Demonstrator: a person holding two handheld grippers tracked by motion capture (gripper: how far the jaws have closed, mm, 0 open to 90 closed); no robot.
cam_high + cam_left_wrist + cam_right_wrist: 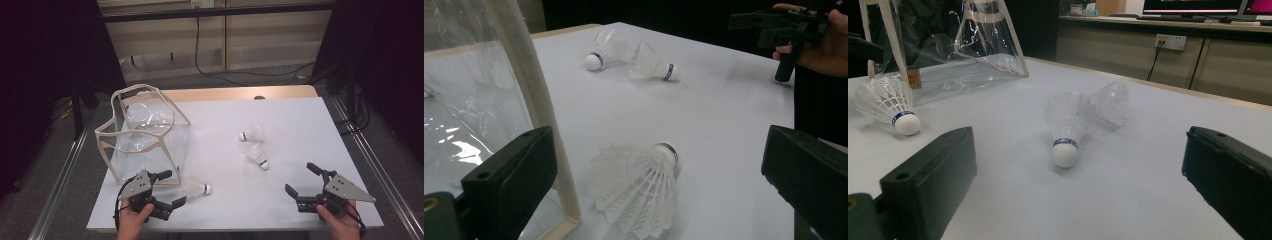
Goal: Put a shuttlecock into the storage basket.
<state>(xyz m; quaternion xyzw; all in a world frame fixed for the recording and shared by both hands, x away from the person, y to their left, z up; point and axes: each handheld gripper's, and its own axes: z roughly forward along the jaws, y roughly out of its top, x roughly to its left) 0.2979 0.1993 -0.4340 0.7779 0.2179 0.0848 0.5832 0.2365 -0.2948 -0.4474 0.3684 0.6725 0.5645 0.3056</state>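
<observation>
Starting at the left, the clear bag [145, 135] stands by the left gripper [172, 187], jaws apart around the nearest shuttlecock [197, 189]. Two shuttlecocks [254, 146] lie mid-counter [300, 125]; the right gripper [303, 181] gapes empty. Squeezing feathers could crush them.

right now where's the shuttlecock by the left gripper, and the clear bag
shuttlecock [639, 192], left gripper view, on its feather skirt
clear bag [150, 120], high view, on its transparent side wall
left gripper [167, 189], high view, between its open jaws
</observation>
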